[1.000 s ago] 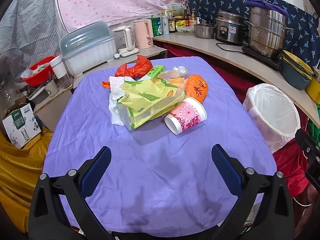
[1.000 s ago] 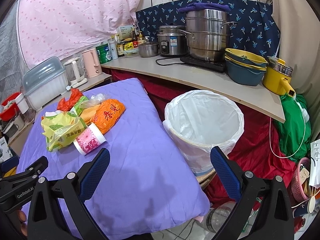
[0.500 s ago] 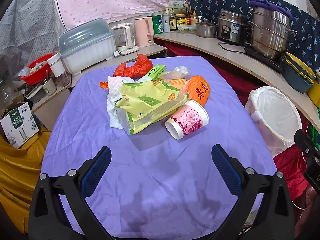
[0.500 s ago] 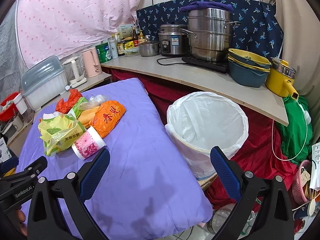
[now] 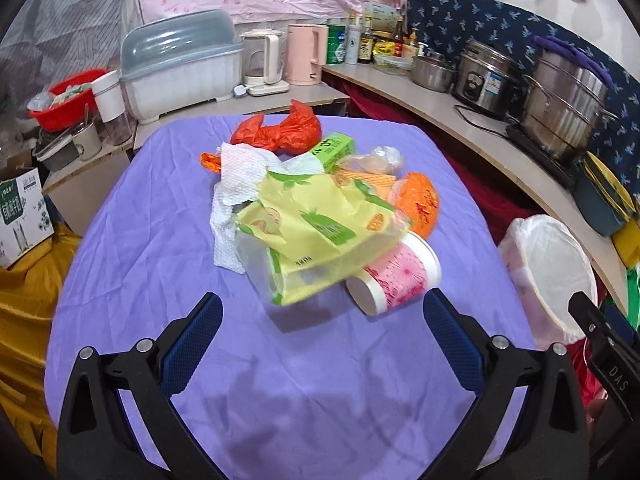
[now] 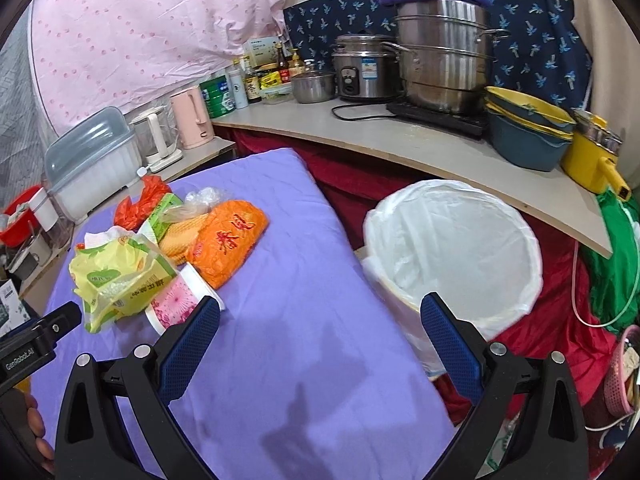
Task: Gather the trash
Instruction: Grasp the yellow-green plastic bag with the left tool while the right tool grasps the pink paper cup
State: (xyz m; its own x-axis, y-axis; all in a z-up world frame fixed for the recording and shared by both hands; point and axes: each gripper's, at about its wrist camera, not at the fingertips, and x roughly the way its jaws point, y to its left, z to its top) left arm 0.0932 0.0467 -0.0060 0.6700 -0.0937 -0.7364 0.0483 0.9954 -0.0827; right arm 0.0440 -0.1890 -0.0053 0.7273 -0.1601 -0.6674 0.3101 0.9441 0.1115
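A heap of trash lies on the purple-covered table: a yellow-green plastic wrapper, a pink paper cup on its side, an orange packet, white paper towel, a red bag and a small green box. A bin lined with a white bag stands beside the table's right edge. My left gripper is open, just short of the wrapper and cup. My right gripper is open over the table's right part, holding nothing.
A curved counter behind the bin carries steel pots, a rice cooker, stacked bowls and bottles. A dish box, two kettles and a red basin stand beyond the table's far edge. Red cloth and a green bag lie right of the bin.
Both grippers have moved forward toward the trash heap, which now looks larger and nearer. Both stay open. Nothing on the table has shifted.
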